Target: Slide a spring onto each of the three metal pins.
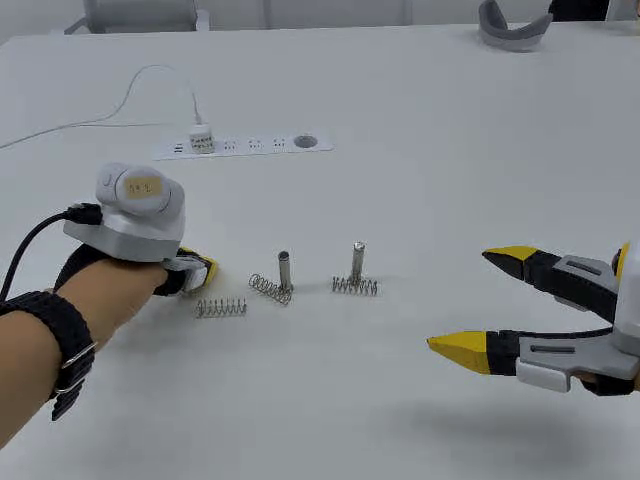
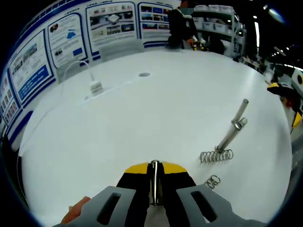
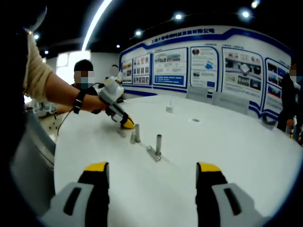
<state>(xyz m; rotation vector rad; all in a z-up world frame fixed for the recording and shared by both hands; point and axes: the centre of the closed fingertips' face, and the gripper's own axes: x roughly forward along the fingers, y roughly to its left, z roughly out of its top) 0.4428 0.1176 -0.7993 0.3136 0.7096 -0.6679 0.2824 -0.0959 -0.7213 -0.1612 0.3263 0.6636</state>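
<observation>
Left gripper view: pin [image 2: 154, 182] between jaws

Yellow sticker [image 1: 143, 187]: on top of the left gripper [image 1: 203, 272]; it carries a few dark marks, too blurred to read
Banner [image 3: 188, 38]: white Chinese characters on a curved blue band; the last four look like 有限公司, and the ones before them are too small to tell
Posters [image 3: 204, 60]: blue-framed boards below the band, with headings, blocks of print and pictures; no word is legible in either gripper view
Power strip [image 1: 245, 146]: small grey marks beside its sockets, unreadable
Readable in full: nothing
</observation>
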